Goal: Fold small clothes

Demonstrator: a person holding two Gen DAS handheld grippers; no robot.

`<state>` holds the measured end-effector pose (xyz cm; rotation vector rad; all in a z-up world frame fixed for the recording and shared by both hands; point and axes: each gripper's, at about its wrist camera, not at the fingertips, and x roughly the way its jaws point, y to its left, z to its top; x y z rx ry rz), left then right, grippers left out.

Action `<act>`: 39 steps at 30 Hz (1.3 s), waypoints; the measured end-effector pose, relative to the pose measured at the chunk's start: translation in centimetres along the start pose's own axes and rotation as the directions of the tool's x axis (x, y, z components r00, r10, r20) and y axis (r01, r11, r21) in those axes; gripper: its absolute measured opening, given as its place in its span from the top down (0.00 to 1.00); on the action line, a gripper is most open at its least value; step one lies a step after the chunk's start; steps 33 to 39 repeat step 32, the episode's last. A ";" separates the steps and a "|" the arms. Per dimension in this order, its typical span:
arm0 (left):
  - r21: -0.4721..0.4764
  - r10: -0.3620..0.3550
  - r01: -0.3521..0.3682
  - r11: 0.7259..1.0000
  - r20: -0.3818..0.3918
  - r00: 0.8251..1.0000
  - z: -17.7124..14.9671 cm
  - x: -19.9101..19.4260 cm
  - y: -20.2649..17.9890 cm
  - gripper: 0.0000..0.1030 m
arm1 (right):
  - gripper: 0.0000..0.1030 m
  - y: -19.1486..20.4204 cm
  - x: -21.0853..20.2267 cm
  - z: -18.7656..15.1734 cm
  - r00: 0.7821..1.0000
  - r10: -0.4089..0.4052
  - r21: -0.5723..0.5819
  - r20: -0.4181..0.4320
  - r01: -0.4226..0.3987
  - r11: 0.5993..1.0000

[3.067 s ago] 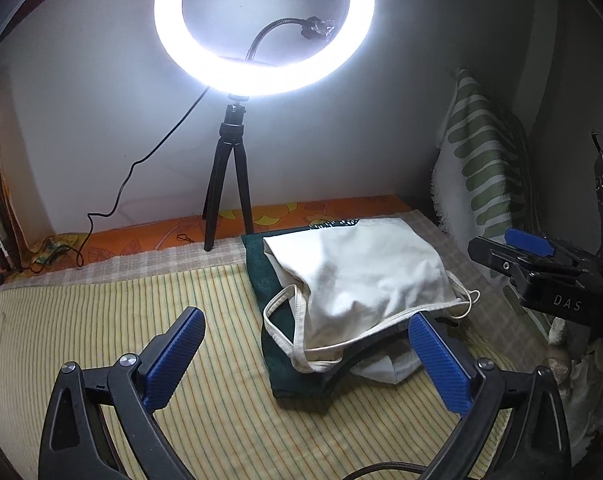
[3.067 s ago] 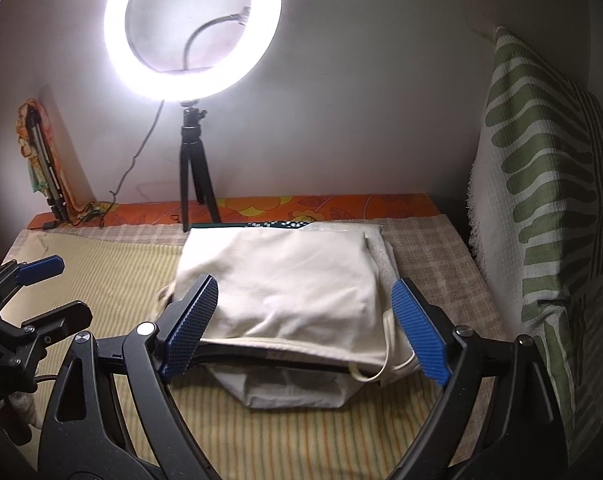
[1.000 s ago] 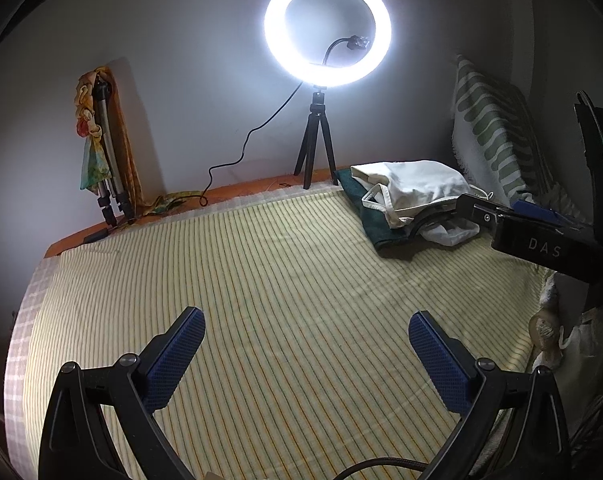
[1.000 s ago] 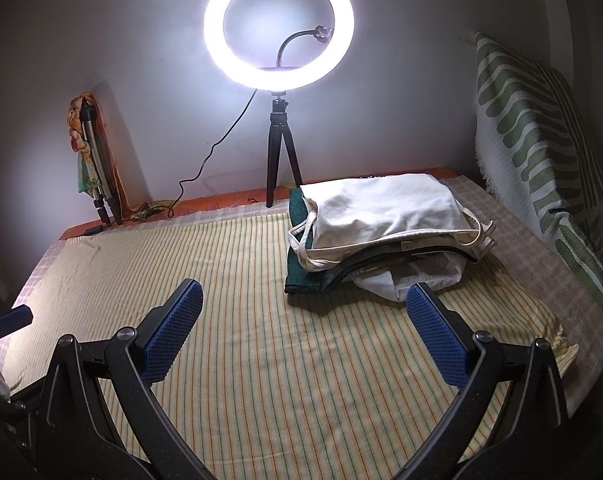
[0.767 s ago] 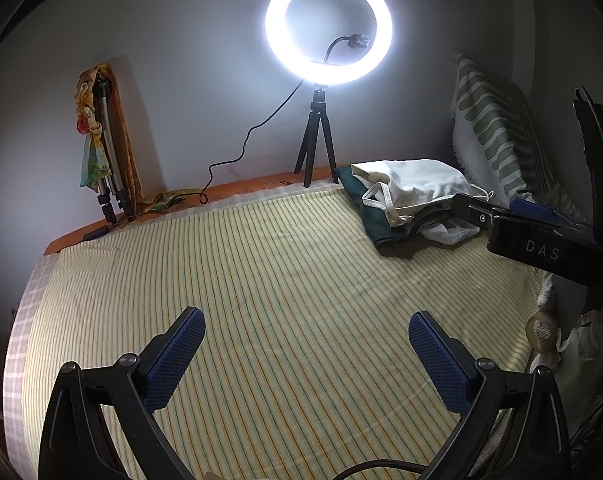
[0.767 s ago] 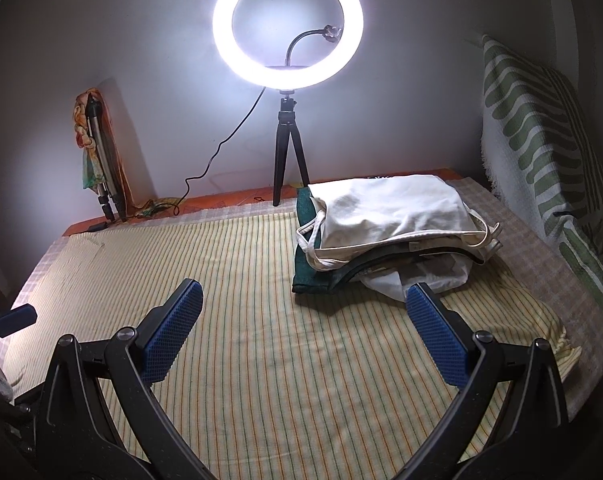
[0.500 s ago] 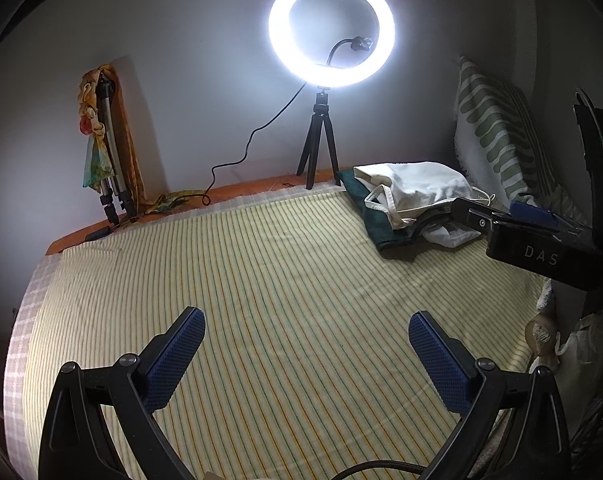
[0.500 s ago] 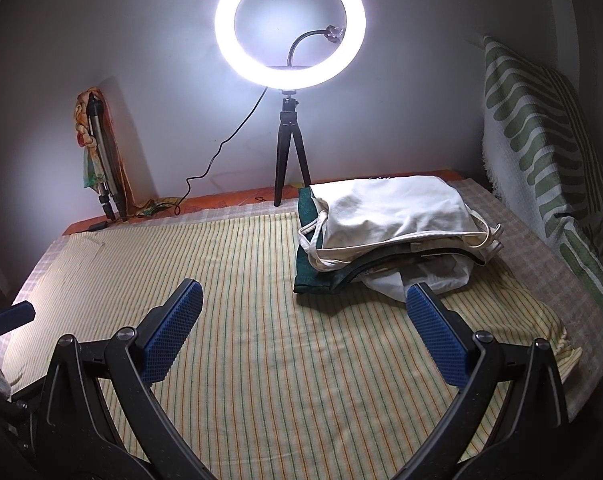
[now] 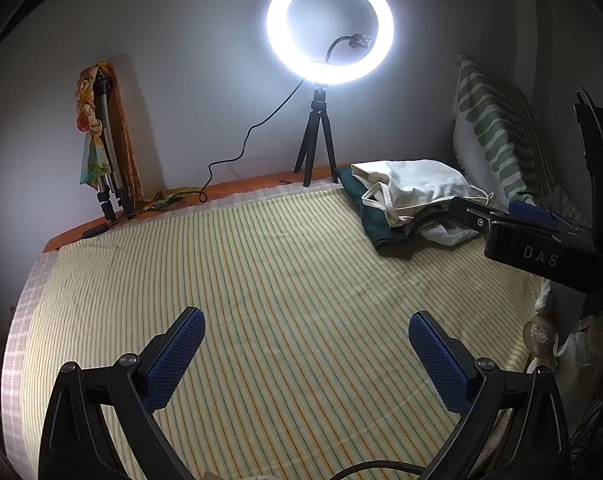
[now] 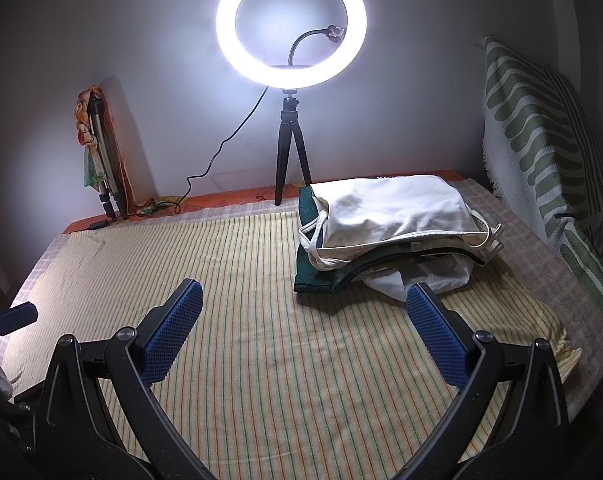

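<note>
Two grippers are hovering with jaws spread apart and holding nothing above the striped sheet (image 10: 261, 280): the left gripper (image 9: 306, 354) is hanging well short and left of the ring light (image 10: 291, 30), and the right gripper (image 10: 303, 328) is sitting nearer, below and slightly right of it. Right of the ring light's tripod, the pile of clothes (image 10: 389, 224) is lying with a white garment (image 9: 415, 184) resting on a dark green one (image 10: 307, 272), and farther right a green-patterned cushion (image 10: 541, 128) is leaning upright.
</note>
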<state>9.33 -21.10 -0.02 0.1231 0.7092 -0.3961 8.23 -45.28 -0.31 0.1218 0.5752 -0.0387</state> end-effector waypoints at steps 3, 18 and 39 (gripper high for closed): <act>-0.004 0.003 -0.003 1.000 0.002 1.000 0.1 0.0 0.0 0.00 | 0.00 0.0 0.0 -0.1 1.000 0.000 -0.001 0.001 0.000 1.000; -0.012 -0.005 0.005 1.000 -0.012 1.000 0.1 0.1 -0.3 0.00 | 0.00 -0.1 0.0 -0.2 1.000 0.001 -0.002 -0.005 -0.001 1.000; 0.019 0.014 -0.014 1.000 0.011 1.000 0.0 -0.1 -1.2 0.00 | 0.00 -0.3 0.3 -0.2 1.000 0.005 -0.004 -0.012 -0.005 1.000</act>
